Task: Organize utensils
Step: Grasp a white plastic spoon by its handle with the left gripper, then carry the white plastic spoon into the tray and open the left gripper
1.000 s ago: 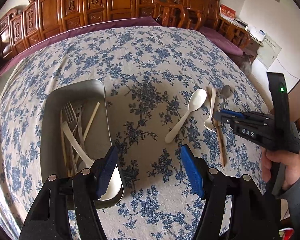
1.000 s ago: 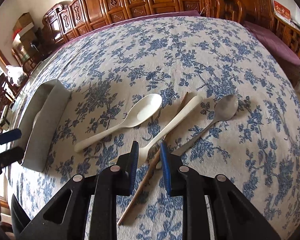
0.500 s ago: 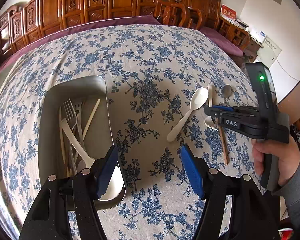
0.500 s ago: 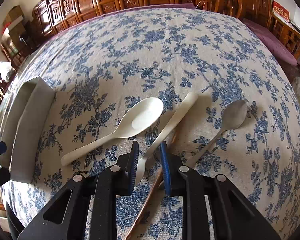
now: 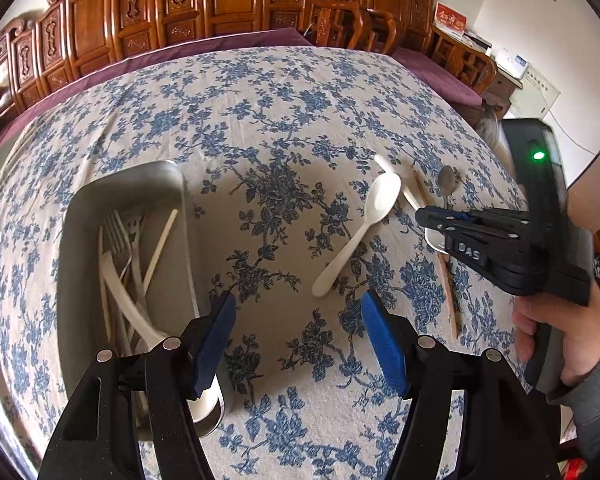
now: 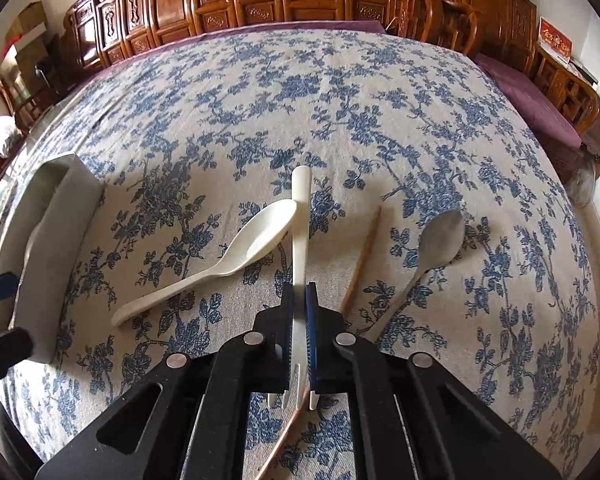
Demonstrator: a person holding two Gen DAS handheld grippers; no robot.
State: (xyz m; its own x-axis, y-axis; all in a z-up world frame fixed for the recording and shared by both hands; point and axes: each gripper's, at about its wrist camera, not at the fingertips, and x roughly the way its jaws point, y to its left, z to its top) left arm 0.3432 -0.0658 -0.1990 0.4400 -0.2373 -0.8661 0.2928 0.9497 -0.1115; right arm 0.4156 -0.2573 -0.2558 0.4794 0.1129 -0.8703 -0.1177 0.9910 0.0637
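Observation:
My right gripper [image 6: 299, 294] has its jaws closing on a white plastic fork [image 6: 301, 216]; both blue pads press its neck, tines toward the camera and handle pointing away. Left of it lies a white spoon [image 6: 256, 240]; to its right lie a wooden chopstick [image 6: 364, 256] and a metal spoon [image 6: 440, 236]. In the left wrist view the right gripper [image 5: 432, 216] sits over the fork [image 5: 396, 176], a hand on its handle. My left gripper [image 5: 298, 300] hangs open over bare cloth beside the metal tray [image 5: 140, 176], which holds several utensils [image 5: 128, 248].
A blue-flowered cloth [image 6: 340, 100] covers the big table. The tray [image 6: 56, 208] stands at the left in the right wrist view. Carved wooden chairs [image 5: 220, 4] line the far edge, and a purple undercloth shows there.
The right gripper's jaws went from a narrow gap around the fork to pressing on it. The fork swung in line with the gripper, off the chopstick. The left gripper kept still.

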